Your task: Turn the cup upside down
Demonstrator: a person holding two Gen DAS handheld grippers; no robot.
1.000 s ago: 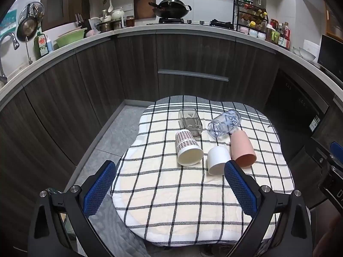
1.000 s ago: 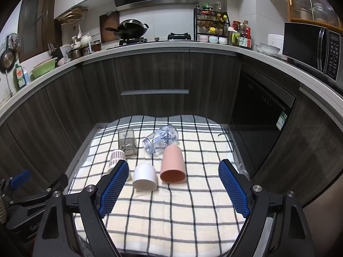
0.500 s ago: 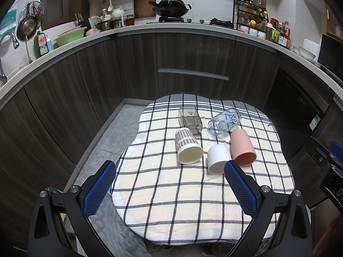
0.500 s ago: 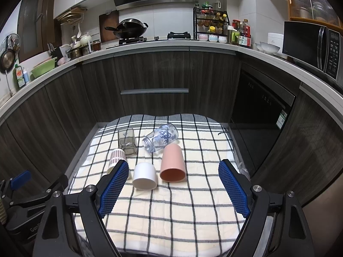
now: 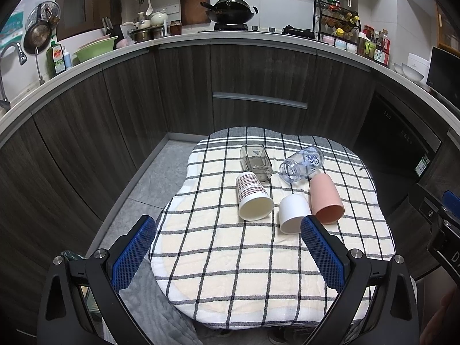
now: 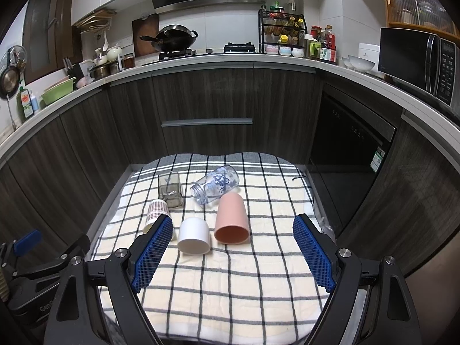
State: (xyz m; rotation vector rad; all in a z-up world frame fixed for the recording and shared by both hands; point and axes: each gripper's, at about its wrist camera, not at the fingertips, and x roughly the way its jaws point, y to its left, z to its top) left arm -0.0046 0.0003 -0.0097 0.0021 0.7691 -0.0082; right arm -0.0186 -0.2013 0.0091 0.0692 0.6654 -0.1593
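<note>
Several cups lie on their sides on a checked cloth (image 5: 230, 258) (image 6: 230, 293): a patterned paper cup (image 5: 253, 196) (image 6: 156, 211), a white cup (image 5: 293, 213) (image 6: 194, 235), a pink cup (image 5: 326, 198) (image 6: 232, 219), a smoky square glass (image 5: 256, 161) (image 6: 170, 189) and a clear printed bottle (image 5: 303, 164) (image 6: 216, 183). My left gripper (image 5: 228, 248) is open and empty, above the cloth's near part. My right gripper (image 6: 232, 250) is open and empty, short of the white and pink cups.
Dark curved kitchen cabinets with a white counter (image 5: 258, 36) ring the table. A dishwasher front (image 6: 348, 149) stands to the right. Grey floor (image 5: 143, 184) lies left of the table. The other gripper shows at each view's edge (image 6: 26, 261).
Almost nothing moved. Both grippers stay open; the view shifts very slightly toward the cups.
</note>
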